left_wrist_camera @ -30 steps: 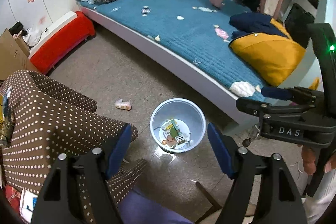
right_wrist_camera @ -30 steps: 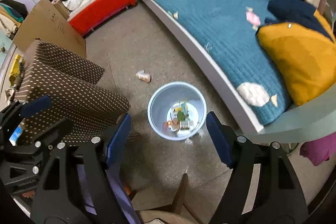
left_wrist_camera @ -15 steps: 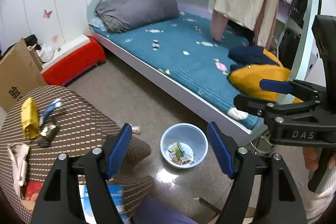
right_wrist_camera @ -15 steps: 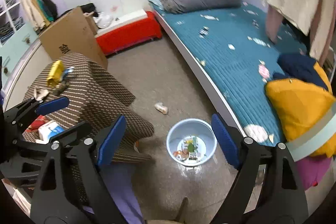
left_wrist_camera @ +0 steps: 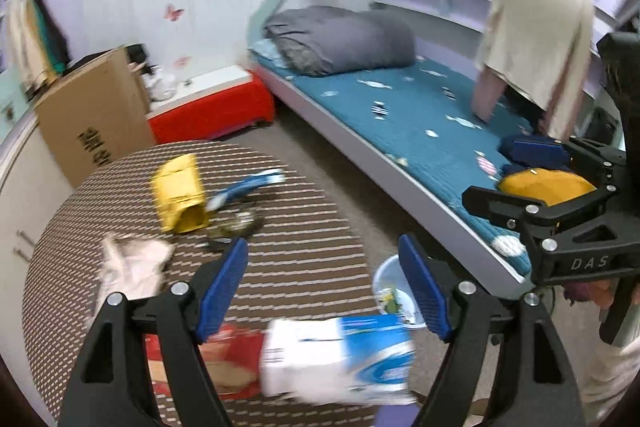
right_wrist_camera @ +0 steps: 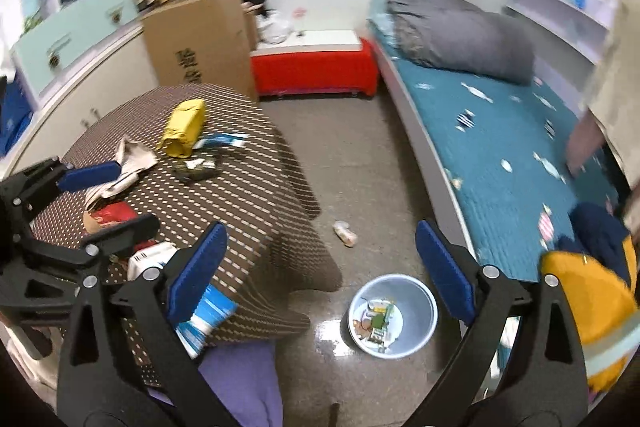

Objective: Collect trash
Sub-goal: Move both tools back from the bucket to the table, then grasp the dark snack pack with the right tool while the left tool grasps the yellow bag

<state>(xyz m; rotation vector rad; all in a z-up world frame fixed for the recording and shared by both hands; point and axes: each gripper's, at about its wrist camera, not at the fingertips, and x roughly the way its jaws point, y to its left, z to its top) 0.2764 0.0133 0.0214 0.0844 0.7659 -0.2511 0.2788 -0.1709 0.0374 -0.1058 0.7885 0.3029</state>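
A small bedroom: a bed with a teal quilt [right_wrist_camera: 500, 147] runs along the wall from 1 to 4 o'clock in the right wrist view, a grey rolled duvet [right_wrist_camera: 464, 35] at its head and a red storage box [right_wrist_camera: 316, 71] at 12 o'clock. A cardboard box [right_wrist_camera: 200, 39] beside it carries dark printed characters, too blurred to read. The right gripper's body in the left wrist view bears the letters "DAS".

A round table with a brown dotted cloth [right_wrist_camera: 240, 187] sits at 9 o'clock. On it lie a yellow packet [right_wrist_camera: 184, 127], a blue-and-white wrapper [right_wrist_camera: 220, 141], crumpled paper [right_wrist_camera: 128, 163], a red packet [right_wrist_camera: 114, 215] and a white-and-blue carton [left_wrist_camera: 340, 359]; the print on these is too blurred to read.

The left gripper [left_wrist_camera: 322, 291] hangs above the table edge, jaws spread wide and empty; the carton lies just below them at 6 o'clock, not touched. The right gripper [right_wrist_camera: 320, 267] is likewise wide open and empty. The pale blue trash bin [right_wrist_camera: 392, 315], holding scraps, stands on the floor between its fingers' line of sight at 5 o'clock. A small pink wrapper [right_wrist_camera: 346, 233] lies on the floor near the bin at 11 o'clock from it.
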